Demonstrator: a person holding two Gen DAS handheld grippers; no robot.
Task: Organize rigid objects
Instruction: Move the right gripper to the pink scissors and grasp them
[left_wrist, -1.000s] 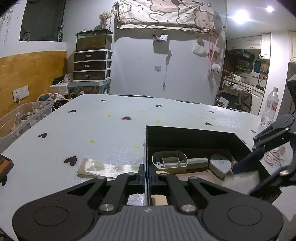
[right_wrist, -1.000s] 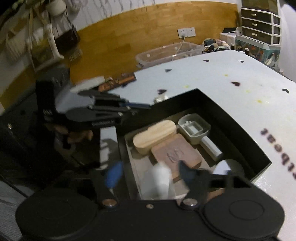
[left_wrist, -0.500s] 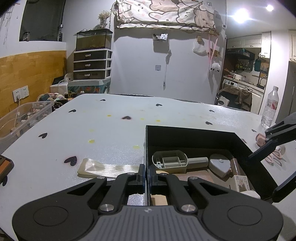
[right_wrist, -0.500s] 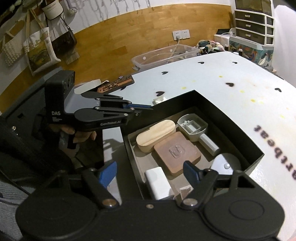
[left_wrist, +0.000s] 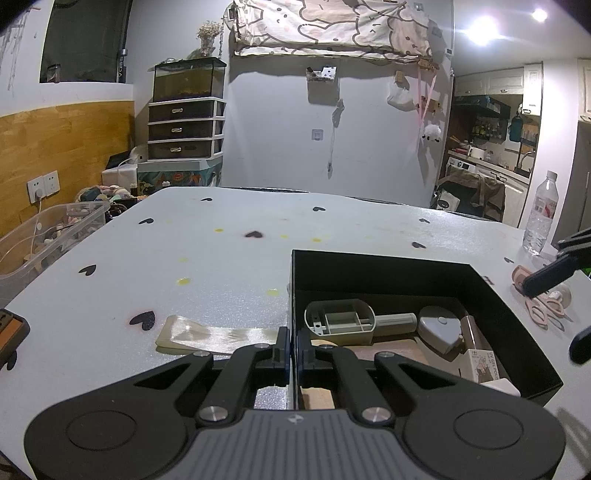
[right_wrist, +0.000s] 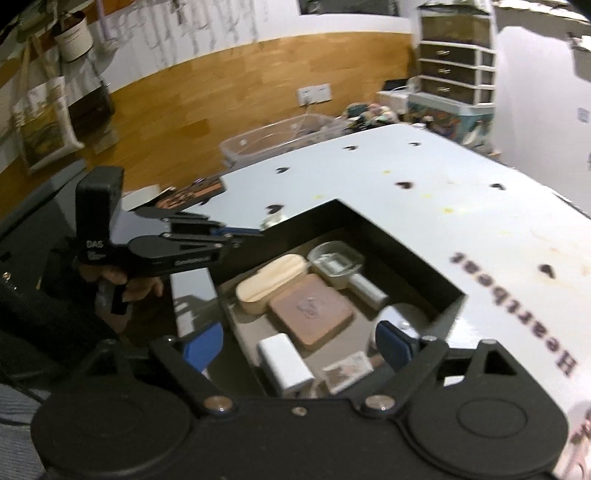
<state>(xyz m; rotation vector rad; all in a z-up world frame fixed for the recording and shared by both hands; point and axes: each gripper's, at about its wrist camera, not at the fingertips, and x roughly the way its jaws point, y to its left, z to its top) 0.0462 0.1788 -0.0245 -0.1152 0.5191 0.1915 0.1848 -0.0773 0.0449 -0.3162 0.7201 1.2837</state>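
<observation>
Right gripper (right_wrist: 297, 345) spread wide, empty, above black box (right_wrist: 424, 273); left gripper (left_wrist: 293, 343) pinches box wall. Next: pink scissors (left_wrist: 543, 310) at 3 o'clock (approach low, square).

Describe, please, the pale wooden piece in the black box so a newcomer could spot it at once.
Find the open black box on the white table. Against its wall nearest the left tool lies a pale wooden block, beside the brown square tile. It is the only light wood-grained, round-ended oblong there.

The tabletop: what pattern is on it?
White with small black hearts, clearest in the left wrist view.
</observation>
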